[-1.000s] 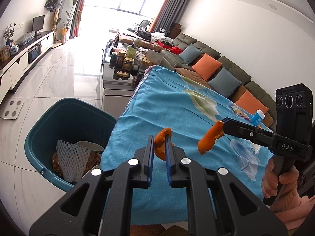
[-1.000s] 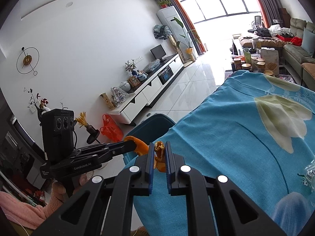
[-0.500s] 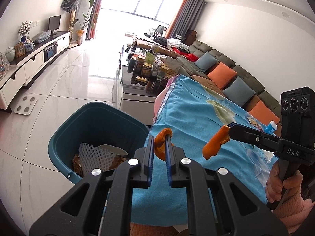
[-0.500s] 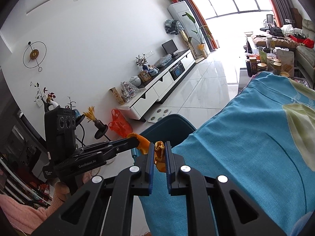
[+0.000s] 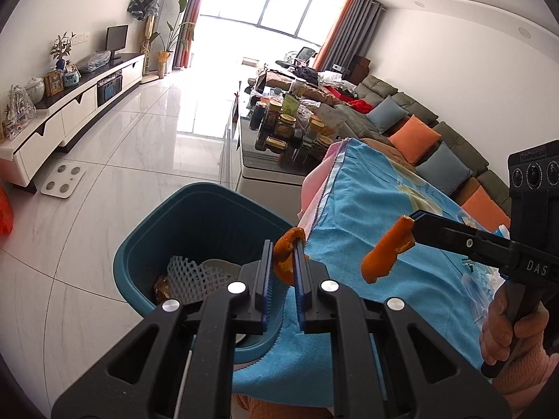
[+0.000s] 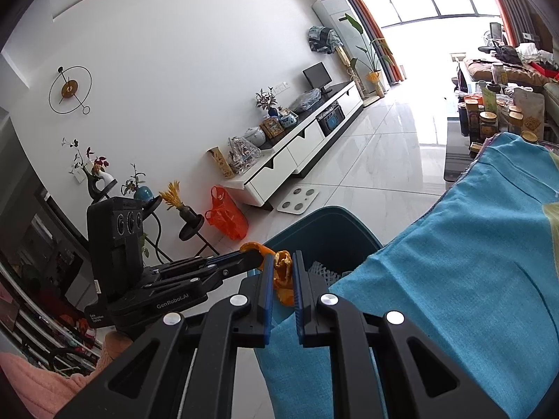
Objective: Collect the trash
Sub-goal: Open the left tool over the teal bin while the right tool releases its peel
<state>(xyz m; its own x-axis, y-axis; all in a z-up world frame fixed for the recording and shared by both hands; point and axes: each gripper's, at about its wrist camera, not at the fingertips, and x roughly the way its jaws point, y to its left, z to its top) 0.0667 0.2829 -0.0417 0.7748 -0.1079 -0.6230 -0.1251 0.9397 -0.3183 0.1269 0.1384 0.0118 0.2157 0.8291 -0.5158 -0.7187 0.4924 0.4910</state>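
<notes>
Orange peel [image 5: 284, 262] half hidden in left claw [image 5: 283, 272]; bin [image 5: 195, 216] cut off

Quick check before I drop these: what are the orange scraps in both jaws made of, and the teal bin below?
The curled orange scraps, one in the left gripper and one in the right gripper, look like citrus peel: matte, dimpled, bent stiffly. The teal round bin looks like moulded plastic, smooth with a slight sheen. The white netted sleeve inside looks like foam fruit mesh.
</notes>
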